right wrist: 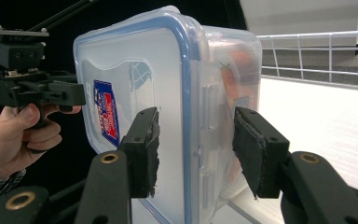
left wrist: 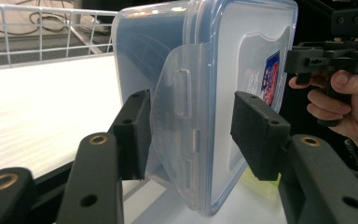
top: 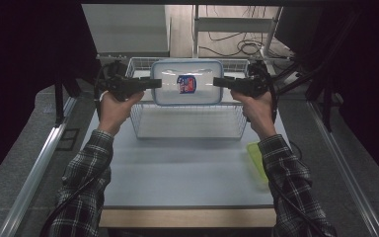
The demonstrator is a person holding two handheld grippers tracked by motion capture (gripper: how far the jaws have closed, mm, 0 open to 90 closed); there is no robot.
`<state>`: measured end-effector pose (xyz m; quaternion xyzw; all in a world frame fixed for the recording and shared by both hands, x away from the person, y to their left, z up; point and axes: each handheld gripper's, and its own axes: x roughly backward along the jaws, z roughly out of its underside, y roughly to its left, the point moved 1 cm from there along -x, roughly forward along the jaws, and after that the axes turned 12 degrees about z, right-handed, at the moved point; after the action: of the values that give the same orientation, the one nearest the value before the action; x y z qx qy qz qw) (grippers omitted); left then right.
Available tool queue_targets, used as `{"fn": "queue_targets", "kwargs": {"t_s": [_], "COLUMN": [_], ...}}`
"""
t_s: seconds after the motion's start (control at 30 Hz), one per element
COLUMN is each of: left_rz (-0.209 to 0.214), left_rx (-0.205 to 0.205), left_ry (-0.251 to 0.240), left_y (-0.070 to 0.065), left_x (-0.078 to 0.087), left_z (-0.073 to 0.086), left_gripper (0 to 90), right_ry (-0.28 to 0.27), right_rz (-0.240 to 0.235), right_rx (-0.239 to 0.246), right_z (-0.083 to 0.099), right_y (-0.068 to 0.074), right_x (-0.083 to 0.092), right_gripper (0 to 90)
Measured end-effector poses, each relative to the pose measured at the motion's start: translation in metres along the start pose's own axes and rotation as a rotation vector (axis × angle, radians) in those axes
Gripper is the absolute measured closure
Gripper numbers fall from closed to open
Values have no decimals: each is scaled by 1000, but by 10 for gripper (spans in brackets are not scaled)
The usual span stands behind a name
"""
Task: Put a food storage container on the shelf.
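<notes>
Nearest the camera, the left gripper (left wrist: 189,135) and right gripper (right wrist: 196,149) stood part-open, each clamping one short end of the lidded container (top: 187,82), long axis crosswise, above the wire basket (top: 187,129) at upper centre.

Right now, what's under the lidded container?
Under the clear plastic container, held between the left gripper and right gripper, sits the white wire basket on the table. The container covers the basket's rear floor.

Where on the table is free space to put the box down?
The wide bare stretch of table between the basket and the near wooden edge is free. The basket floor also looks bare. The green lid crowds the right edge. Both grippers hold the box above the basket.
</notes>
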<state>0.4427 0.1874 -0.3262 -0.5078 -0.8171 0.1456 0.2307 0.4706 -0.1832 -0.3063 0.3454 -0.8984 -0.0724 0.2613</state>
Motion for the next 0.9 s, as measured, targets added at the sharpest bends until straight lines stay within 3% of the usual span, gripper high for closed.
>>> {"fn": "queue_targets", "kwargs": {"t_s": [0.33, 0.5, 0.7, 0.9], "left_rz": [-24, -55, -59, -72], "left_rx": [-13, -26, -18, -21], "left_ry": [-3, 9, 17, 23], "left_y": [-2, -3, -1, 1], "left_x": [-3, -6, -6, -7], "left_z": [-1, -2, -4, -6], "left_gripper": [473, 458, 450, 437], "right_ry": [-7, -5, 17, 30], "right_rz": [27, 66, 107, 117], "right_rx": [-25, 11, 38, 38], "right_z": [1, -1, 2, 6], "right_y": [-1, 4, 6, 6], "right_x": [-2, -2, -6, -8], "right_gripper": [499, 520, 530, 527]}}
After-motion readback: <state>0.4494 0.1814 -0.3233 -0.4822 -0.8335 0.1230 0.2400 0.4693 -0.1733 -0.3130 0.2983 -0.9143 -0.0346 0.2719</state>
